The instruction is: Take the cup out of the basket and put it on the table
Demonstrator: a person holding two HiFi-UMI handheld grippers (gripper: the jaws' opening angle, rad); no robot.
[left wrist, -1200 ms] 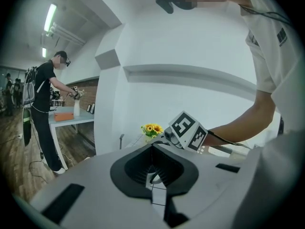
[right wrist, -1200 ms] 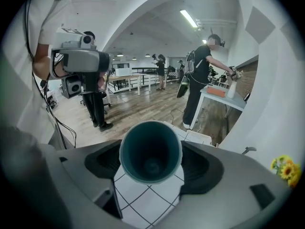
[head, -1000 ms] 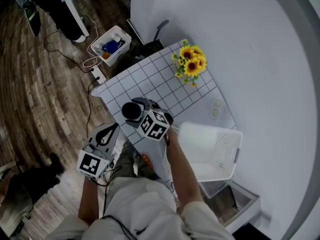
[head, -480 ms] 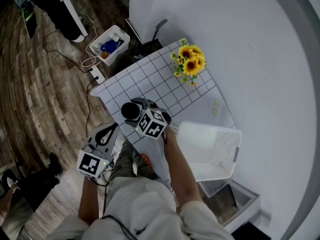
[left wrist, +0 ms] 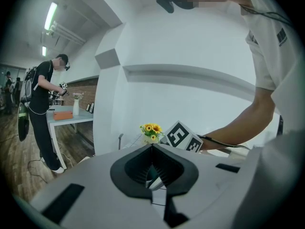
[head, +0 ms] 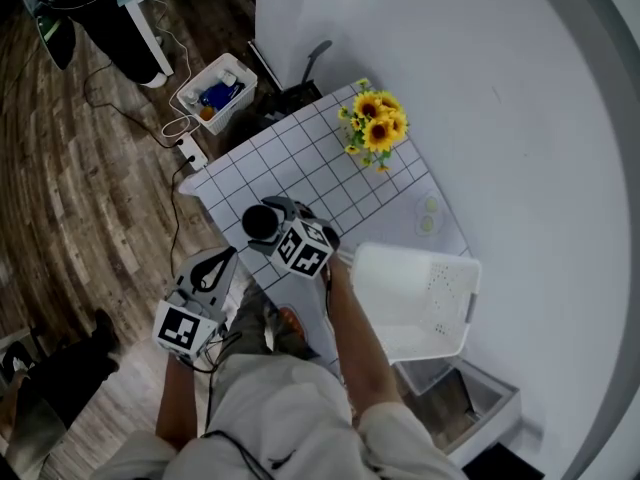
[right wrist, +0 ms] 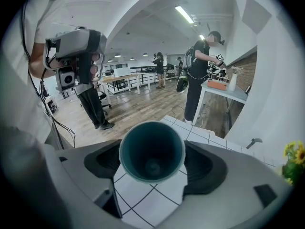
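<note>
A dark teal cup [head: 262, 221] is over the near left part of the checked table [head: 300, 163], its mouth up. My right gripper [head: 270, 224] is shut on it. In the right gripper view the cup [right wrist: 151, 151] sits between both jaws of the right gripper [right wrist: 152, 163], with the grid cloth under it. I cannot tell whether its base touches the cloth. The white basket [head: 440, 303] stands at the table's right end, behind that arm. My left gripper [head: 222, 260] hangs off the table's near edge, above the floor. In its own view the left gripper [left wrist: 152, 149] is shut on nothing.
A sunflower bunch [head: 375, 128] stands at the table's far edge by the white wall. On the wooden floor to the left are a white box [head: 218, 90] and a power strip [head: 195, 148] with cables. A person [right wrist: 200, 75] stands by a desk further off.
</note>
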